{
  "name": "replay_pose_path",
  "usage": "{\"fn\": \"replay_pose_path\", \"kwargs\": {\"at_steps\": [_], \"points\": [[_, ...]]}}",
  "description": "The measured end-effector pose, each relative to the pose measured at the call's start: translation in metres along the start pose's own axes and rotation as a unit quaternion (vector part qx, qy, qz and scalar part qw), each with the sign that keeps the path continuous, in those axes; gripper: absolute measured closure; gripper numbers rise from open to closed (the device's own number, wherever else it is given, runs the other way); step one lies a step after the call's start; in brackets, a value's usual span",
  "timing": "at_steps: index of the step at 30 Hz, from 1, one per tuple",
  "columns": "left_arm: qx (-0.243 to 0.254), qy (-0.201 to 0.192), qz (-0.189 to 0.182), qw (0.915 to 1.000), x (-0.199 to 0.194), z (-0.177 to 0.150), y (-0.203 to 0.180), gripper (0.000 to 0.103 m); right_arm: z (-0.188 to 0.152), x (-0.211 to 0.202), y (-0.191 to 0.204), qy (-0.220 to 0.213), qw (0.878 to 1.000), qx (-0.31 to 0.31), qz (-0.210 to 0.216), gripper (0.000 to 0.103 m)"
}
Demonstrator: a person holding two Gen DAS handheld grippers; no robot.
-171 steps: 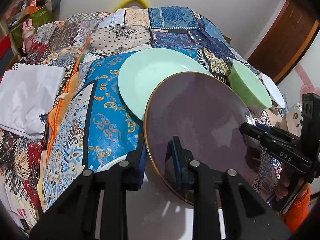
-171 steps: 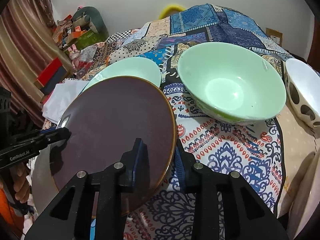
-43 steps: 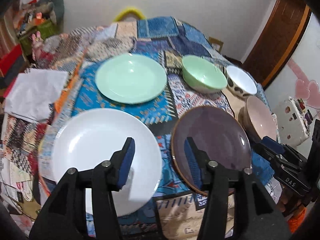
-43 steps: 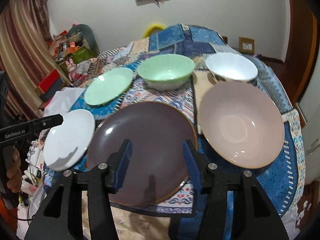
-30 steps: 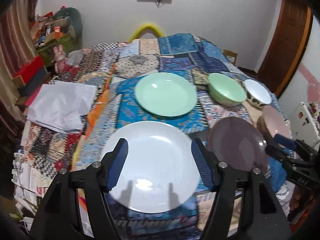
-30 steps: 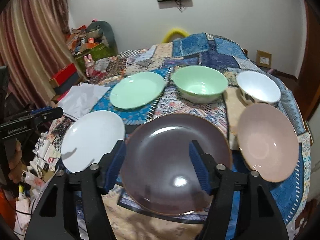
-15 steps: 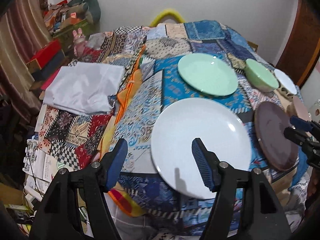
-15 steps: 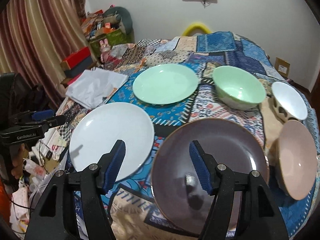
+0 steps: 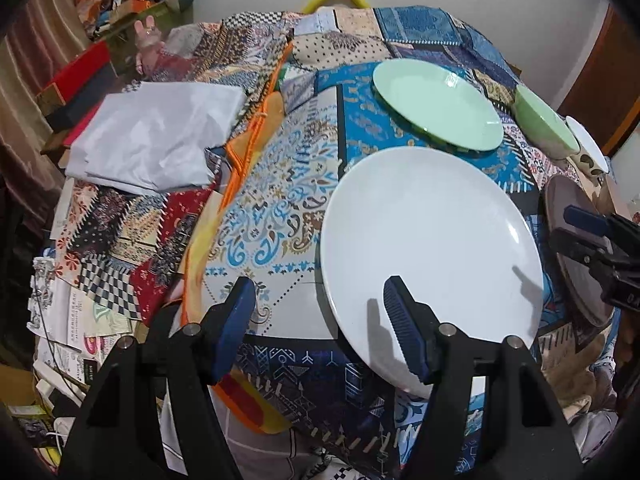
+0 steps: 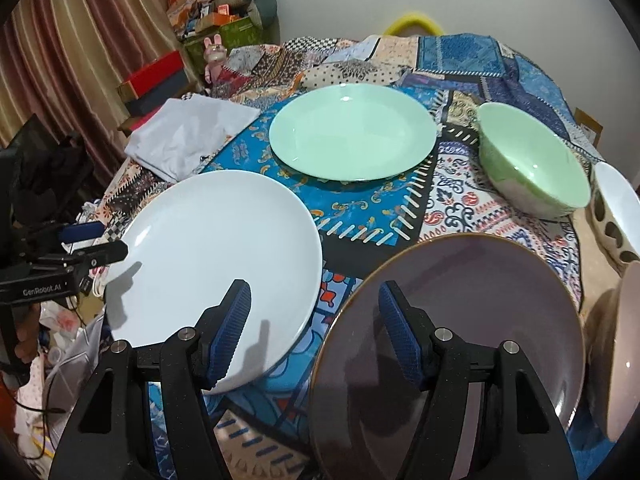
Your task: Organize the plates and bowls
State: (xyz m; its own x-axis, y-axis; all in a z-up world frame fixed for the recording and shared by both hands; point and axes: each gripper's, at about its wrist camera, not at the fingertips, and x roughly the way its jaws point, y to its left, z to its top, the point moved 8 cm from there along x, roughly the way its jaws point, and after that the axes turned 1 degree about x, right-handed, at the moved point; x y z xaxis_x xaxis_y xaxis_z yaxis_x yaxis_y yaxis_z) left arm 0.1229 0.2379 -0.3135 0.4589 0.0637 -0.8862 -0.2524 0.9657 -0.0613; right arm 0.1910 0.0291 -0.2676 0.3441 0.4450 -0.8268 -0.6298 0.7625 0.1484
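A white plate point(image 9: 432, 236) point(image 10: 216, 256) lies at the table's near edge. A dark purple plate point(image 10: 452, 332) point(image 9: 576, 248) lies to its right. A mint green plate point(image 10: 352, 130) point(image 9: 436, 102) lies behind them, with a green bowl point(image 10: 532, 164) point(image 9: 544, 124), a white spotted bowl point(image 10: 618, 212) and a pink bowl point(image 10: 624, 348) to the right. My left gripper point(image 9: 320, 320) is open and empty, just off the white plate's near left edge. My right gripper point(image 10: 316, 320) is open and empty, above the gap between the white and purple plates.
A patchwork cloth point(image 9: 280, 184) covers the round table. Folded white fabric point(image 9: 156, 136) point(image 10: 188, 136) lies at the left. Boxes and clutter point(image 10: 160, 76) stand beyond the table's left side, by a curtain. Papers and cables point(image 9: 68, 320) lie on the floor below.
Both grippers let go of the purple plate, which now lies flat on the table, and opened. Both have since pulled back and swung left; the left now faces the white plate's left edge.
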Motion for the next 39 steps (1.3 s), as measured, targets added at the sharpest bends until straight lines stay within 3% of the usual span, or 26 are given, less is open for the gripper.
{"fn": "replay_pose_path", "kwargs": {"at_steps": [4,12,20,29,39], "points": [[0.007,0.003,-0.008,0.9999,0.006,-0.002,-0.003,0.041,0.003,0.009,0.001,0.011,1.0,-0.001,0.005,0.048],[0.011,0.015,-0.033,0.9993,0.014,-0.008,-0.007,0.061,0.01,0.021,0.008,0.026,0.999,-0.019,0.013,0.063],[0.003,0.017,-0.06,0.998,0.014,-0.011,-0.01,0.068,0.003,0.041,0.012,0.064,0.998,-0.022,0.016,0.075],[0.001,0.022,-0.08,0.9965,0.016,-0.013,-0.016,0.069,0.003,0.041,0.012,0.064,0.997,-0.024,0.017,0.073],[-0.019,0.021,-0.068,0.9973,0.013,-0.013,0.002,0.07,-0.003,0.043,0.028,0.069,0.996,-0.01,0.051,0.073]]}}
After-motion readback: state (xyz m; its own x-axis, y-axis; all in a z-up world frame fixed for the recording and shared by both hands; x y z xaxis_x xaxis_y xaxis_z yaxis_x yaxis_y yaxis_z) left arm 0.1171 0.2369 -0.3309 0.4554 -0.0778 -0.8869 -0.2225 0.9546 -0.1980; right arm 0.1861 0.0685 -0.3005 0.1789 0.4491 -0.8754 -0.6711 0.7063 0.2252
